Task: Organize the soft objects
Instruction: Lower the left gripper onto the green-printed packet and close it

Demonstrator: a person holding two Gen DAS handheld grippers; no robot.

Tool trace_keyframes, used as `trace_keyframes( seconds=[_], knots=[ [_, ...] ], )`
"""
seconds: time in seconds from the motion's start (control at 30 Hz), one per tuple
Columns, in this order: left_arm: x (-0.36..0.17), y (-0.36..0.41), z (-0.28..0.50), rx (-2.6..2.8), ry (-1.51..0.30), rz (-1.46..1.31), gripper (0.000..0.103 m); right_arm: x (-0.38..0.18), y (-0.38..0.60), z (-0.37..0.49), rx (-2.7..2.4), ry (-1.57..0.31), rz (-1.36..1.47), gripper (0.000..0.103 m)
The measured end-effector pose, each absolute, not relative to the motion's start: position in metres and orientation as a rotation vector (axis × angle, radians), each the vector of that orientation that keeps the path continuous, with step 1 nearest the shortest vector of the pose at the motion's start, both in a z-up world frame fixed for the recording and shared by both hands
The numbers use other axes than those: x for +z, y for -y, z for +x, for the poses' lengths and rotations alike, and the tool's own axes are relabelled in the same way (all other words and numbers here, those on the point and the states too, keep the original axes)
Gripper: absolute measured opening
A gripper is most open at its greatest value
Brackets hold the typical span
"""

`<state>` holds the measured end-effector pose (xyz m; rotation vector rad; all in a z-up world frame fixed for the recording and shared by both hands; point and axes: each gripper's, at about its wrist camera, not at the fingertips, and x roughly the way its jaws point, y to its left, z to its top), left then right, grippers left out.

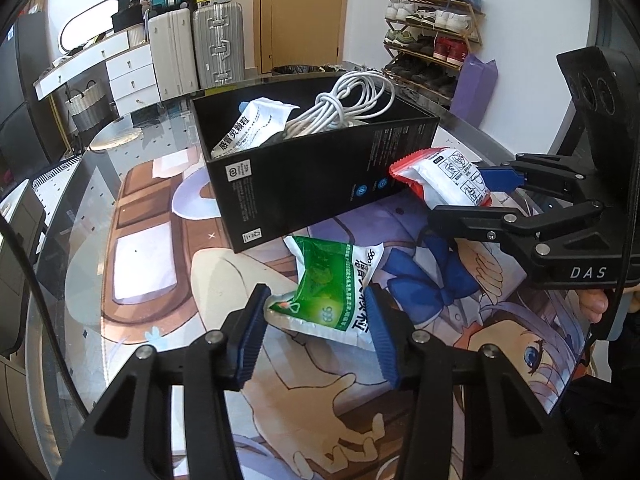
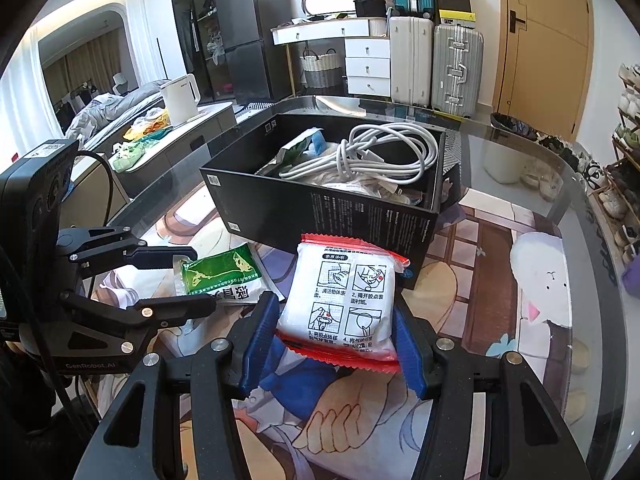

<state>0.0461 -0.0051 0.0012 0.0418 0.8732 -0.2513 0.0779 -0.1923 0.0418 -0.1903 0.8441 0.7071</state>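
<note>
A green and white sachet lies on the printed mat in front of the black box. My left gripper is shut on it, a blue pad pressing each side. In the right wrist view the same sachet sits between the left gripper's fingers. My right gripper is shut on a white packet with red edges, held just in front of the box. That packet and the right gripper also show at the right of the left wrist view.
The box holds a coiled white cable, a white sachet and other packets. A glass top covers the mat up to the curved table edge. Suitcases, drawers and a shoe rack stand beyond.
</note>
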Motion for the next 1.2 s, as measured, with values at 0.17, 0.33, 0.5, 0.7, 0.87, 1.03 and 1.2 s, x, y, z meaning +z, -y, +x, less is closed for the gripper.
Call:
trace_keyframes(
  seconds=[0.17,0.33,0.5,0.7,0.87,1.03,1.2],
  knots=[
    [0.003,0.006,0.045,-0.256,-0.869,0.045,0.047,0.044,0.192,0.076,0.708,-0.839,-0.193,0.056],
    [0.005,0.005,0.042,-0.259,-0.863,0.045,0.046,0.047,0.195,0.076,0.708,-0.833,-0.189,0.056],
    [-0.001,0.006,0.045,-0.253,-0.890,0.056,0.035,0.048,0.196,0.077,0.708,-0.834,-0.189,0.056],
    [-0.003,0.013,0.047,-0.246,-0.887,0.078,0.064,0.048,0.196,0.077,0.707,-0.831,-0.188,0.056],
    [-0.006,0.024,0.050,-0.277,-0.887,0.083,0.082,0.049,0.198,0.077,0.706,-0.830,-0.187,0.056],
    [-0.011,0.029,0.059,-0.262,-0.919,0.092,0.082,0.050,0.199,0.076,0.709,-0.830,-0.188,0.056],
    [-0.013,0.031,0.061,-0.254,-0.923,0.107,0.076,0.051,0.200,0.076,0.709,-0.831,-0.189,0.056]
  ],
)
